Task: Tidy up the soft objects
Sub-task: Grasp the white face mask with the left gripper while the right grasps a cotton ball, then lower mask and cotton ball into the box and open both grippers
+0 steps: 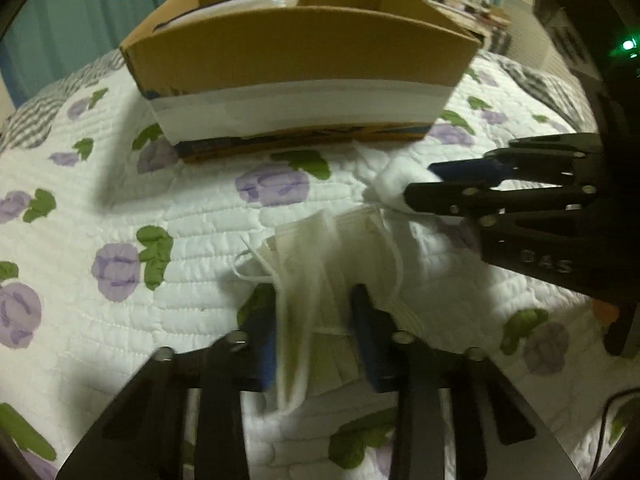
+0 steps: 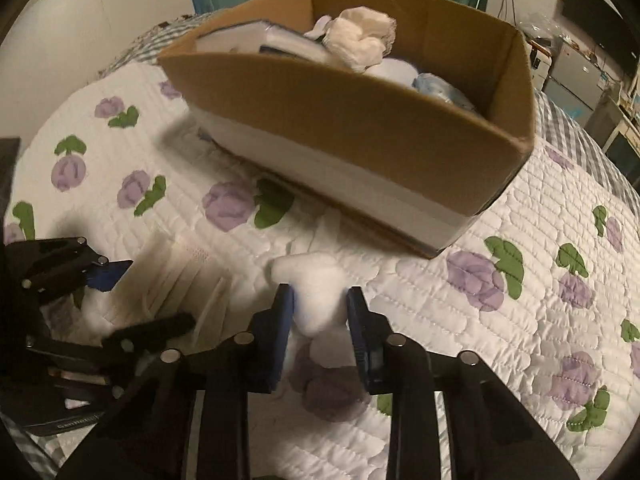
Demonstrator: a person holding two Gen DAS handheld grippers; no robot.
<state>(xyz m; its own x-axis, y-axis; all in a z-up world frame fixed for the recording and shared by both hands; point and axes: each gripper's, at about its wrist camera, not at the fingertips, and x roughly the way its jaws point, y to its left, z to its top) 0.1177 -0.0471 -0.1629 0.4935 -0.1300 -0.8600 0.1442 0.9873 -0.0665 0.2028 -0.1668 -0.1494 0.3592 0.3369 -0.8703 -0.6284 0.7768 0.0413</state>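
A white face mask (image 1: 320, 248) with ear loops lies on the floral quilt, and my left gripper (image 1: 316, 320) stands around its near end with the fingers apart, one fold of the mask rising between them. My right gripper (image 2: 320, 316) is shut on a white cotton wad (image 2: 316, 288), just above the quilt; it also shows in the left wrist view (image 1: 424, 180) with the wad (image 1: 394, 184). A cardboard box (image 1: 300, 60) stands behind, holding soft white and pale blue items (image 2: 360, 36). The left gripper shows at the left of the right wrist view (image 2: 156, 296).
The quilt (image 2: 520, 340) covers the bed around the box (image 2: 352, 132). A teal curtain (image 1: 80, 20) hangs behind. Cluttered shelves and a dark screen (image 2: 592, 20) stand at the far right. A black device with a green light (image 1: 628, 44) is at the right edge.
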